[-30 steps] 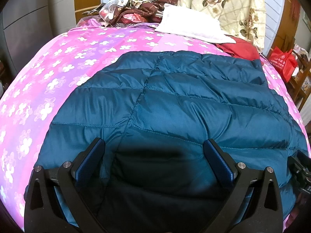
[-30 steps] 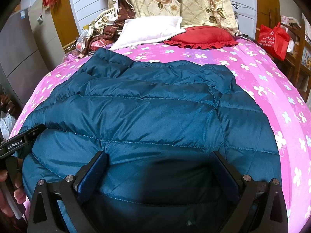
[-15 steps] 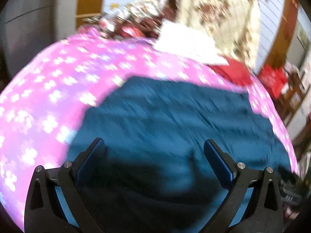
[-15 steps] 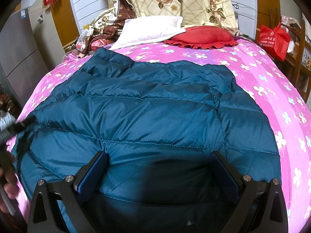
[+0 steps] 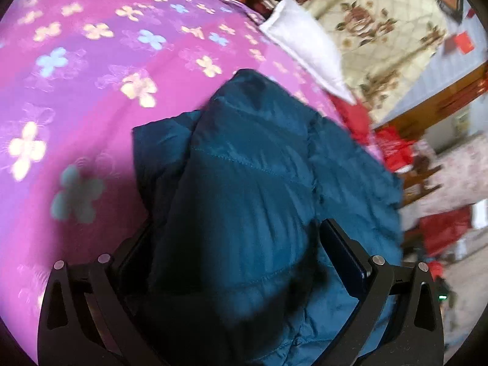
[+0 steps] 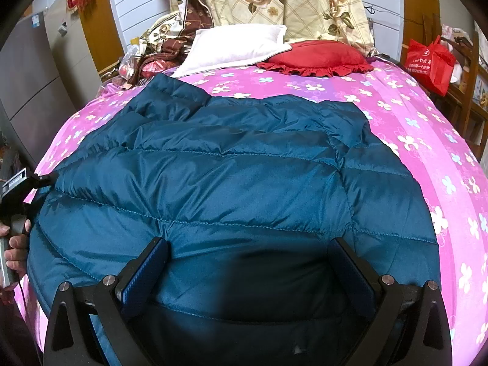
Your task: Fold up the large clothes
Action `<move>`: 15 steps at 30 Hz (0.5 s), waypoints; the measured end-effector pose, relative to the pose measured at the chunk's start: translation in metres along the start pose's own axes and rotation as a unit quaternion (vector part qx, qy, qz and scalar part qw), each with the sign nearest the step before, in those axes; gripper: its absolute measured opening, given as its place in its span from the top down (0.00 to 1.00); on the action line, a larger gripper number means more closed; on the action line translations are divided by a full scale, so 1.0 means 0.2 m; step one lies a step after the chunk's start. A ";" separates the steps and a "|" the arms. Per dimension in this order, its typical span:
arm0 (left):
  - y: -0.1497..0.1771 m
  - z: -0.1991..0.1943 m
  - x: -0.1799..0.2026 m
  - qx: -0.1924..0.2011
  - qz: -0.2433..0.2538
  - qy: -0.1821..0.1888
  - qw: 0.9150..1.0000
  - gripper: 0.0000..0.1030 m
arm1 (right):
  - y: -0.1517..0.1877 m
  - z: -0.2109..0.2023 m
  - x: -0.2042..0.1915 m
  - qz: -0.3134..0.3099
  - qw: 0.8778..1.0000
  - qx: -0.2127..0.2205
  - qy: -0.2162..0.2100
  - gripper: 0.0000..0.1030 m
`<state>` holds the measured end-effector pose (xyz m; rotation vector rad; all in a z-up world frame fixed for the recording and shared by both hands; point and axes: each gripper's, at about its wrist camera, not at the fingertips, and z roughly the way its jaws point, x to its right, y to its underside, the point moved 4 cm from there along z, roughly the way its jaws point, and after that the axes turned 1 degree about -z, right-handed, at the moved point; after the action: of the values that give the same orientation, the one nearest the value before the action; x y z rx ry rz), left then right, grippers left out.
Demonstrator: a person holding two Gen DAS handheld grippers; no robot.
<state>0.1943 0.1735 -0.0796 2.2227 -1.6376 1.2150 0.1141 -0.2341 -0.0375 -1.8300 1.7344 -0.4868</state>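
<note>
A dark teal quilted down jacket [image 6: 231, 183] lies spread flat on the pink flowered bedspread [image 6: 427, 140]. My right gripper [image 6: 248, 262] is open and hovers low over the jacket's near hem, fingers wide apart, nothing gripped. In the left wrist view, which is tilted and blurred, the jacket's [image 5: 244, 183] left side bulges up between the fingers of my left gripper [image 5: 236, 244]. Its jaws stand as wide as before, so it is open around the fabric. The left gripper's body [image 6: 16, 183] and the hand [image 6: 15, 244] holding it show at the left edge of the right wrist view.
A white pillow [image 6: 235, 45] and a red frilled cushion [image 6: 317, 58] lie at the head of the bed, with floral bedding [image 6: 283, 0] piled behind. A red bag [image 6: 430, 61] stands at the right. Grey cabinets [image 6: 36, 76] stand left of the bed.
My left gripper has swung to the jacket's left side and tilted, and the jacket's edge now sits between its fingers. The right gripper has stayed in place.
</note>
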 end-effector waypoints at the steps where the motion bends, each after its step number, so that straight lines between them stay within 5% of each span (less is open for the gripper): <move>1: -0.01 0.00 -0.01 0.001 -0.003 0.013 1.000 0.01 | 0.00 0.00 0.00 0.000 1.000 0.000 0.001 0.00; 2: -0.02 0.00 -0.03 0.006 -0.003 0.028 1.000 0.01 | 0.00 0.00 0.00 0.000 1.000 0.000 0.000 0.00; 5: -0.07 -0.04 -0.07 0.033 0.007 -0.012 0.999 0.02 | 0.00 0.00 0.00 0.001 1.000 0.000 -0.001 0.00; 9: -0.05 -0.02 -0.02 0.012 0.063 -0.040 0.997 0.02 | 0.00 0.00 0.01 -0.001 1.000 0.000 -0.002 0.00; 12: 0.03 0.02 0.04 -0.041 0.082 0.027 0.995 0.01 | 0.00 0.00 0.01 -0.002 1.000 0.000 -0.002 0.00; 15: 0.06 0.04 0.07 -0.049 0.105 0.040 0.992 0.01 | 0.00 0.00 0.01 -0.001 1.000 0.000 -0.001 0.00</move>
<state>0.1899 0.1540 -0.0801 1.9591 -1.8932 1.2244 0.1145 -0.2363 -0.0379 -1.8327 1.7313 -0.4860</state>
